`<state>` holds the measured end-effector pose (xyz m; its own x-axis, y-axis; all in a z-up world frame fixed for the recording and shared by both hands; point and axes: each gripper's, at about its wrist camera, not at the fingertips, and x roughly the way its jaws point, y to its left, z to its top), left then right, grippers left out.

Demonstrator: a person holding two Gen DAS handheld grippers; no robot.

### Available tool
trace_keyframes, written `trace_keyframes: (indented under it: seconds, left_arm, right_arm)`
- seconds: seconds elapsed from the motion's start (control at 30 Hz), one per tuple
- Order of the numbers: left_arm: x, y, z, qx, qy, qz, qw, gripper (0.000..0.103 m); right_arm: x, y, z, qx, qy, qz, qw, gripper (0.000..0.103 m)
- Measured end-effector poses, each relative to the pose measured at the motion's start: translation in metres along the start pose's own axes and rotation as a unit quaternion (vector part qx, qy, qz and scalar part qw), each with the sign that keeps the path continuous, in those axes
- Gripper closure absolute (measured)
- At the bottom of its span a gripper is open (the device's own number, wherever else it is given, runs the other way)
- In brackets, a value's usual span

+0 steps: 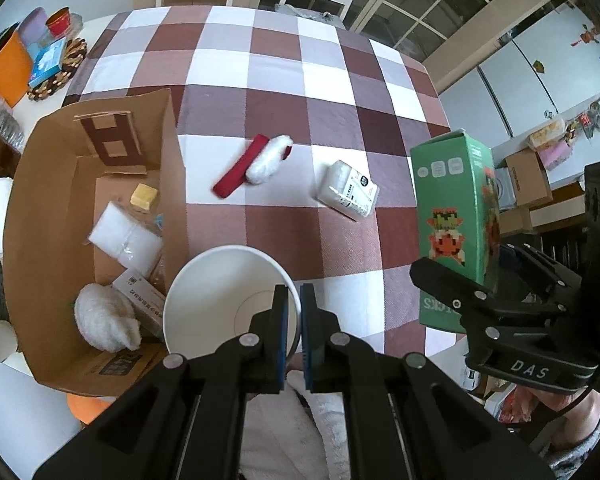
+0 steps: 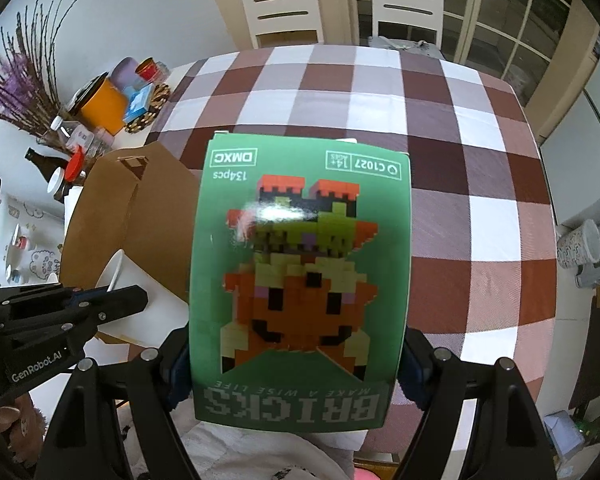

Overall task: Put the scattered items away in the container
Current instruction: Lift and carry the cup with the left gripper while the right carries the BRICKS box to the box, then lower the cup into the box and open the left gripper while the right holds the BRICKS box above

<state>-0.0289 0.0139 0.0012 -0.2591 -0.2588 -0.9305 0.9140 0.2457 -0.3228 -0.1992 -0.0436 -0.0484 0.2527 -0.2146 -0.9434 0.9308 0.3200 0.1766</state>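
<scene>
My left gripper (image 1: 294, 292) is shut on the rim of a white paper cup (image 1: 220, 300), which hangs beside the open cardboard box (image 1: 24, 216). The right gripper (image 2: 296, 344) is shut on a green bricks box (image 2: 300, 280), one pad pressed on each side, held above the checked tablecloth (image 2: 440, 168). The left wrist view shows that green box (image 1: 456, 216) upright at the right. On the cloth lie a red band with white fluff (image 1: 256, 164) and a white wrapped packet (image 1: 348, 190).
Inside the cardboard box are a yellow block (image 1: 144, 197), a white plastic pack (image 1: 126, 240), a small carton and a fluffy white wad (image 1: 106, 318). An orange tub (image 1: 6, 70), jars and bottles crowd the far left. Two white chairs (image 2: 278, 0) stand behind the table.
</scene>
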Motion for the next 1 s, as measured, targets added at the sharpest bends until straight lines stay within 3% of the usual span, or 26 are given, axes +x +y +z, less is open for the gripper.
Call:
trace_keyframes:
  seconds: [0.57,1.0]
  left_arm:
    - [-0.047,0.036,0.0,-0.043,-0.046,-0.004,0.998,0.097]
    - [-0.089,0.08,-0.002,-0.103,-0.095,-0.009,0.9901,0.097]
  right_arm:
    - [-0.003,0.049,0.032,-0.059,-0.011,0.021,0.998,0.021]
    - [0.0,0.101,0.063,-0.124,-0.019,0.047,0.991,0.021]
